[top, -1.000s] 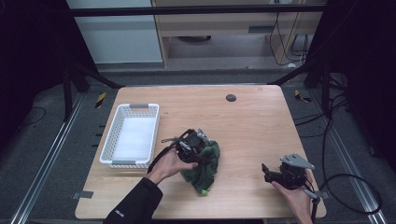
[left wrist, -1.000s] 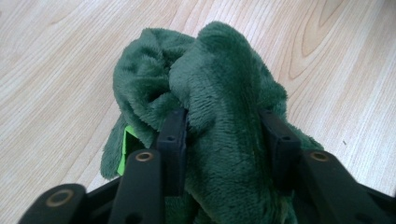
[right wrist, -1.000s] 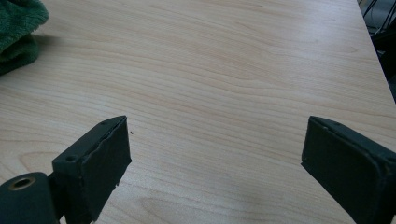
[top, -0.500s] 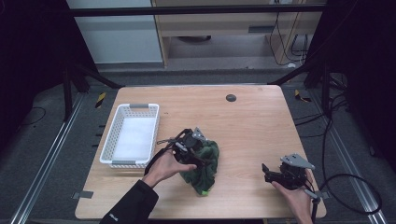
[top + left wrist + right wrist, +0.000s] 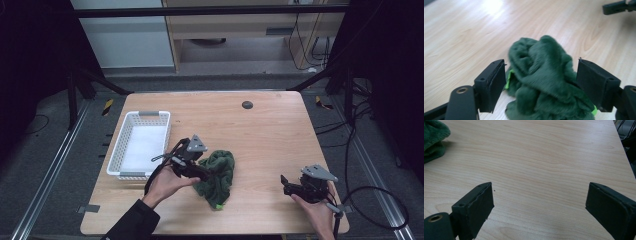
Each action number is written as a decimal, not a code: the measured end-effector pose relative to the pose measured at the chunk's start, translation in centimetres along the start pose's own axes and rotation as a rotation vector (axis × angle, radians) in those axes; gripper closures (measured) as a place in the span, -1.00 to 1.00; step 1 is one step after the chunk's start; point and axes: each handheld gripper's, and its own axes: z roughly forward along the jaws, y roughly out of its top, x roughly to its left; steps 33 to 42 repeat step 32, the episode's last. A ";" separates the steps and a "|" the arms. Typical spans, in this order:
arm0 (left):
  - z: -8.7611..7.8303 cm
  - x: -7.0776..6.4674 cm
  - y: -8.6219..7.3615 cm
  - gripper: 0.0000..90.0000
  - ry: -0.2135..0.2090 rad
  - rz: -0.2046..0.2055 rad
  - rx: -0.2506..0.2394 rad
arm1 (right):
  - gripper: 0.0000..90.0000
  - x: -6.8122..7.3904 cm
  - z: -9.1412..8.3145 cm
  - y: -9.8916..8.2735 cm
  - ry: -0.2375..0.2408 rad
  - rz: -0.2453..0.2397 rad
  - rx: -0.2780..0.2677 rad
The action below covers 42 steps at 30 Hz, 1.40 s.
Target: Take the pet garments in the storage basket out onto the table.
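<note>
Green cloth [image 5: 544, 82] lies bunched on the desk [image 5: 280, 130] between my left tool's [image 5: 541, 82] jaws, which have just been opening off it. Right tool [image 5: 539, 202] waits spread. Next, I think, re-grip toward the basket [image 5: 131, 131].

Green cloth [image 5: 546, 85] blurred, cut off at bottom edge.

White basket on a wooden bench, workshop floor around it

The white basket [image 5: 141, 144] sits on the bench [image 5: 270, 135] near its left edge, its grey handle on the far rim. Well to the right of the basket, toward the bench's far edge, lies a small dark round disc [image 5: 247, 104]. Left of the basket, on the floor, a yellow-and-black striped piece [image 5: 107, 106] rests; far beyond the basket stands a pale wooden cabinet [image 5: 235, 30].
</note>
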 end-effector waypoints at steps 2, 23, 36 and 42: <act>-0.6 0.3 -0.9 -0.50 0.017 -0.026 -0.027 | -0.83 0.1 0.0 0.0 0.005 0.007 0.001; -6.0 2.0 -8.5 -0.37 0.141 -0.223 -0.236 | -0.82 0.1 -0.3 0.0 0.002 0.008 -0.013; -7.7 2.9 -12.0 -0.28 0.217 -0.296 -0.281 | -0.81 0.0 -0.4 -0.1 0.002 0.009 -0.018; -7.7 2.9 -12.0 -0.28 0.217 -0.296 -0.281 | -0.81 0.0 -0.4 -0.1 0.002 0.009 -0.018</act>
